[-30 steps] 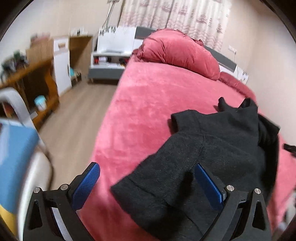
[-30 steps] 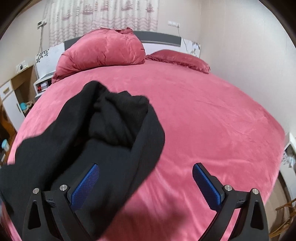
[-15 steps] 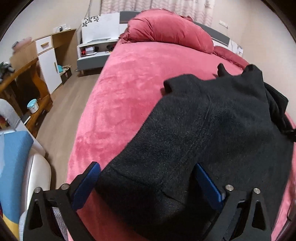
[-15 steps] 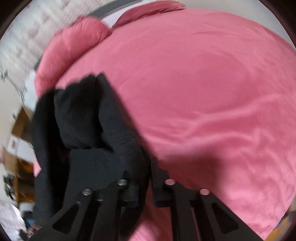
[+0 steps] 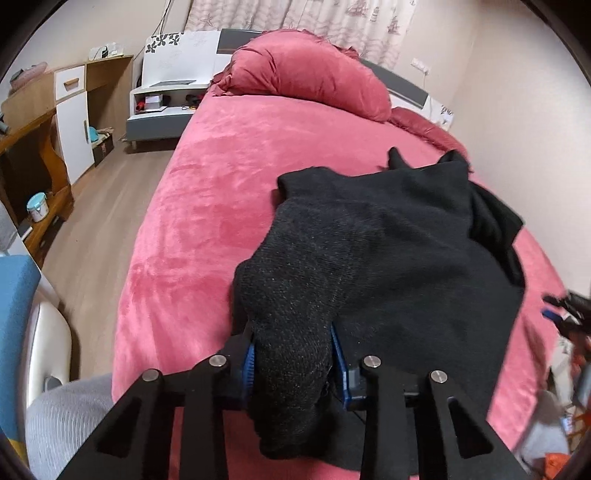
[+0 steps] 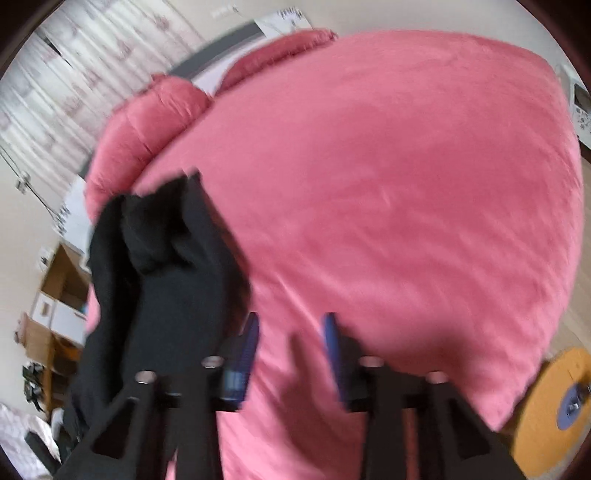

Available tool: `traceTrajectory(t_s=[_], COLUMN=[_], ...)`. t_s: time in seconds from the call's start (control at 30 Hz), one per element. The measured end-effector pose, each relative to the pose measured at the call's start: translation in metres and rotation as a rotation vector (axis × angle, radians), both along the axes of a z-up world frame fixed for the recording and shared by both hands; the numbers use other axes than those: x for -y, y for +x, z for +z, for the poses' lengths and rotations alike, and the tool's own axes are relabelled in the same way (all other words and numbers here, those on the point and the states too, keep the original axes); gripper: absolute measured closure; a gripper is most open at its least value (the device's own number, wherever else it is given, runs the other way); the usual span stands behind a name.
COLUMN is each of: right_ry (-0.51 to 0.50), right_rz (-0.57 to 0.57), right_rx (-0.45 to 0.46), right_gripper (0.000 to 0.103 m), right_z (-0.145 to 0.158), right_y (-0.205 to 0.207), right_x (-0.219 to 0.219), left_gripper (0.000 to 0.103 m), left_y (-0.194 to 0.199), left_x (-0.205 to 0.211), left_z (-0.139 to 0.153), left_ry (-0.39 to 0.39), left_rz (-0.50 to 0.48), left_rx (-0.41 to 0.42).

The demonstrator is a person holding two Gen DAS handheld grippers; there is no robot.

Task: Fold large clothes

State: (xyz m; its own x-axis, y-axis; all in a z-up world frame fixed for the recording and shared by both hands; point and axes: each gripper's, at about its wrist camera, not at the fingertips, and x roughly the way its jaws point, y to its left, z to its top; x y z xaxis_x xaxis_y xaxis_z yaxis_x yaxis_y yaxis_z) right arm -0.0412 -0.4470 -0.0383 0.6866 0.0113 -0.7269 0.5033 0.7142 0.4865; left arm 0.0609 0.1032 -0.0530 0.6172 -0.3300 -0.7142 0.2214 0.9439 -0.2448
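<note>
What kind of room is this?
Most likely a home bedroom: a bed with a pink cover, a large pillow at its head, and a bedside cabinet beneath the curtains.

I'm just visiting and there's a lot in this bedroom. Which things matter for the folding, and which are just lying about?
Part of the job:
black sweater, bunched on the bed
left gripper, shut on the sweater's edge
right gripper, partly open, nothing between its fingers
pink bed, the work surface

Just lying about:
big pink pillow
white nightstand
wooden desk
</note>
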Motion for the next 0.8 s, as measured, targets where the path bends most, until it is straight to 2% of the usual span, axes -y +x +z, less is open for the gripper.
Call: traceTrajectory(t_s=[0.13, 0.3, 0.4, 0.47, 0.5, 0.53, 0.57, 0.6, 0.63, 0.7, 0.73, 0.8], right_ry=[-0.116, -0.126, -0.141, -0.124, -0.118, -0.162, -0.240, -0.308, -0.394, -0.472, -0.459, -0.408], right_rz=[0.057, 0.067, 0.077, 0.197, 0.256, 0.310, 0.352, 0.388, 0.458, 0.602, 0.702, 0.782], right_rx=[-0.010, -0.024, -0.013, -0.023, -0.027, -0.042, -0.049, -0.047, -0.048, -0.046, -0.022, 0.049], right_gripper=[0.060, 0.060, 0.060, 0.060, 0.058, 0.047, 0.018, 0.011, 0.011, 0.012, 0.013, 0.017], right_z=[0.026, 0.033, 0.044, 0.041, 0.038, 0.036, 0.034, 0.032, 0.030, 0.028, 0.031, 0.044], right_y=[0.063, 0.143, 0.182, 0.217, 0.228, 0.238, 0.244, 0.247, 0.247, 0.241, 0.233, 0.217], right_x=[-0.005, -0.006, -0.025, -0.062, -0.082, -0.112, -0.140, -0.162, -0.188, -0.214, -0.220, -0.212], left_gripper=[0.070, 0.067, 0.055, 0.046, 0.045, 0.045, 0.043, 0.042, 0.041, 0.039, 0.038, 0.034], left_y=[-0.016, -0.026, -0.025, -0.022, -0.022, -0.022, -0.023, -0.024, -0.024, -0.026, -0.028, -0.031], left_x=[-0.007, -0.012, -0.008, -0.008, -0.009, -0.011, -0.012, -0.013, -0.014, -0.016, -0.017, -0.019], left_z=[0.011, 0.012, 0.009, 0.008, 0.009, 0.010, 0.011, 0.013, 0.014, 0.020, 0.022, 0.029], left_ry=[-0.016, -0.028, 0.003, 0.015, 0.015, 0.007, 0.000, -0.002, -0.004, -0.020, -0.032, -0.053], left_rz=[0.012, 0.034, 0.043, 0.065, 0.075, 0.077, 0.078, 0.083, 0.088, 0.098, 0.100, 0.110], left_rx=[0.001, -0.029, -0.030, -0.031, -0.028, -0.023, -0.016, -0.009, -0.004, 0.000, 0.002, 0.014])
